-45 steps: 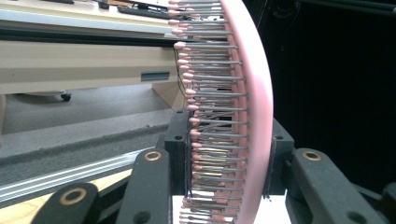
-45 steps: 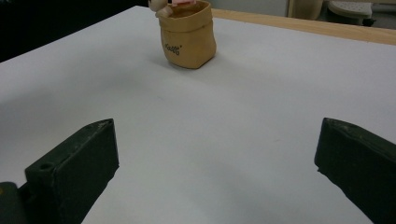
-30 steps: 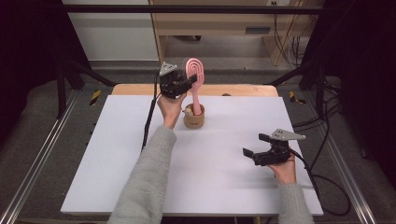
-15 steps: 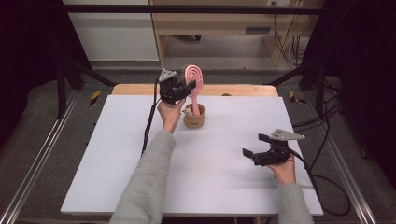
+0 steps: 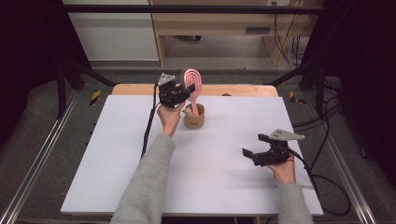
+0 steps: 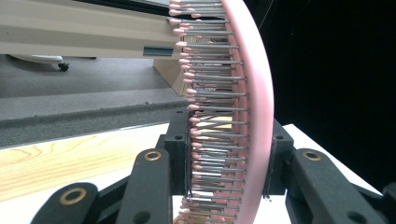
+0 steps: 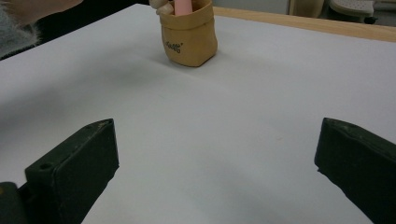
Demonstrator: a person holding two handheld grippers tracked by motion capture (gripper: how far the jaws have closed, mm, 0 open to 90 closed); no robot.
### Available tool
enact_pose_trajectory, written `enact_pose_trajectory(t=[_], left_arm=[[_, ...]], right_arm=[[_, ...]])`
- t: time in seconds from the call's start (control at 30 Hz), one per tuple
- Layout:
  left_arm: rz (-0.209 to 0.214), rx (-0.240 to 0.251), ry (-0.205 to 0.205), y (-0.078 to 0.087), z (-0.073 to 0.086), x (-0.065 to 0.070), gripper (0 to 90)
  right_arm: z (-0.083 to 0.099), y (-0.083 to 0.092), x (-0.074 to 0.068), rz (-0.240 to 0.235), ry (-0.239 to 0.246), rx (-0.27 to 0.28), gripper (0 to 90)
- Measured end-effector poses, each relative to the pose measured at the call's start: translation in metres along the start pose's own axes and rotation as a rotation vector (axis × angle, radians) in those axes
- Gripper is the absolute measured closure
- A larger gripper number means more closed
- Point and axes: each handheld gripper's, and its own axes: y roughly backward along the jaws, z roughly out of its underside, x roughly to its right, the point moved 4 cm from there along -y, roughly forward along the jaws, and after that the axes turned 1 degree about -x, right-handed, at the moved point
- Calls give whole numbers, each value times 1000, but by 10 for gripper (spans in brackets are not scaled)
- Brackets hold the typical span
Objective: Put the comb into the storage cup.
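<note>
Left gripper, clamped across the head of a pink hairbrush, holds it upright toward twelve o'clock on the white table, with the handle already down inside a small tan pouch. From the left gripper view the jaws pinch the brush from both sides, one on the bristle face, one on the smooth pink back. The right gripper rests at about four o'clock, well apart from the pouch, jaws spread wide with nothing between them. In its own view the pouch sits far ahead with the pink handle poking into it.

The risk I see is tipping. That pouch looks soft and light, and the brush is tall and top-heavy; let go while the handle leans on the rim and the whole thing may topple toward the wooden strip at the far edge. A sideways drag during release could also pull the pouch along, since the other gripper is too far off to steady it. Bristles catching on the jaw might lift the brush back out.
</note>
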Motion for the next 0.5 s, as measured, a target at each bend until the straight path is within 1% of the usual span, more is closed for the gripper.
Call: enact_pose_trajectory(t=[0.17, 0.3, 0.5], left_arm=[[-4, -6, 15, 0, 3, -3, 624], [-4, -20, 11, 0, 5, -5, 623], [-9, -19, 4, 2, 5, -6, 620]], right_arm=[[0, 0, 0, -1, -2, -1, 1], [0, 0, 0, -1, -3, 0, 1], [0, 0, 0, 0, -3, 1, 1]])
